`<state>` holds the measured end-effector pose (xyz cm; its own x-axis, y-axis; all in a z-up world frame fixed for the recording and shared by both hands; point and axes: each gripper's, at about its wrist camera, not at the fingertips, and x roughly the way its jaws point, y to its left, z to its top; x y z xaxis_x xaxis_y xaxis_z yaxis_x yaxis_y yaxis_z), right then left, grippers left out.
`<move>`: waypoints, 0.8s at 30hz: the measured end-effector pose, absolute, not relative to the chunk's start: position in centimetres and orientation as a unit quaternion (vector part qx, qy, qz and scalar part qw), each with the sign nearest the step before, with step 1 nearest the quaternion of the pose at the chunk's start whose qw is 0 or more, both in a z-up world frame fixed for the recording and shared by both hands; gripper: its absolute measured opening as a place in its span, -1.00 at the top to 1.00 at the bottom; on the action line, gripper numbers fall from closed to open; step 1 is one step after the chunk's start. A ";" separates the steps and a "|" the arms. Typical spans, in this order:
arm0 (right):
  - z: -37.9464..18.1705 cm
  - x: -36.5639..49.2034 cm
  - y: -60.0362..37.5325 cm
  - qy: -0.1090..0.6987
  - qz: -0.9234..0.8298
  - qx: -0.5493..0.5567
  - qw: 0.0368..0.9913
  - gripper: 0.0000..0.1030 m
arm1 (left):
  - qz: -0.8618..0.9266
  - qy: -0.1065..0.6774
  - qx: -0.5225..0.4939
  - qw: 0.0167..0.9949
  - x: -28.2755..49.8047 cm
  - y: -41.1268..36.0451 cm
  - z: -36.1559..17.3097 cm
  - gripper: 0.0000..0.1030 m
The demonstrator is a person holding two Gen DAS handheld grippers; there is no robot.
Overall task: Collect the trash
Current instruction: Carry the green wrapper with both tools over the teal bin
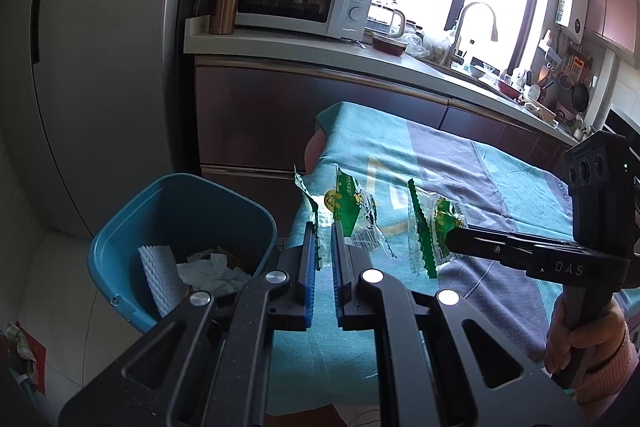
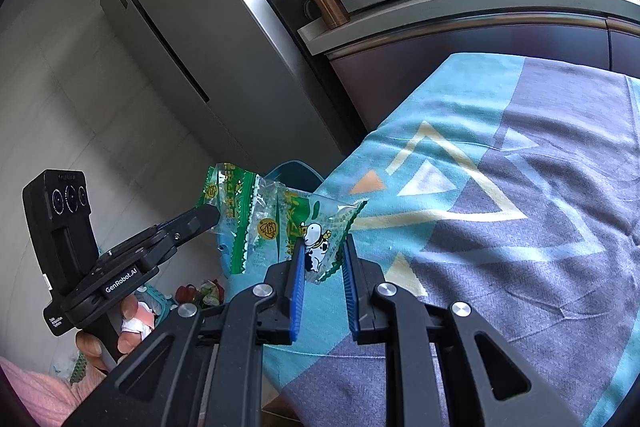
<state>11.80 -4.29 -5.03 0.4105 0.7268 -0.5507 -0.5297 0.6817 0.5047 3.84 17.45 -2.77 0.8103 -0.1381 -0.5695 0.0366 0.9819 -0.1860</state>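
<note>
Only the left wrist view shows the blue bin's (image 1: 176,227) paper contents. Two green wrappers: left gripper (image 1: 324,239) pinches one (image 1: 354,211), right gripper (image 2: 322,255) the other (image 2: 316,243).

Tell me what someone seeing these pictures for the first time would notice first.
Two crinkly green-and-clear snack wrappers held in mid-air at the edge of the teal-and-grey patterned tablecloth: one in the left gripper, the other in the right gripper. Just left, on the floor, stands a blue plastic bin with white paper scraps.
</note>
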 end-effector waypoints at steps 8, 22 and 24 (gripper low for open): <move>-4.9 12.0 -3.1 0.389 0.387 0.121 0.827 0.68 | -0.032 0.302 -0.088 0.949 3.4 18.4 -2.7 0.85; -4.8 12.4 -0.9 0.393 0.402 0.106 0.820 0.68 | -0.011 0.298 -0.092 0.950 3.1 19.9 -2.7 0.85; -4.7 12.4 -0.6 0.393 0.404 0.105 0.820 0.68 | -0.009 0.298 -0.093 0.950 3.1 20.1 -2.7 0.85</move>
<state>12.43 -0.63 -4.72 0.3653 0.7440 -0.5595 -0.5798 0.6521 0.4886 3.11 20.11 -2.69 0.8224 -0.0717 -0.5643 -0.0390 0.9826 -0.1818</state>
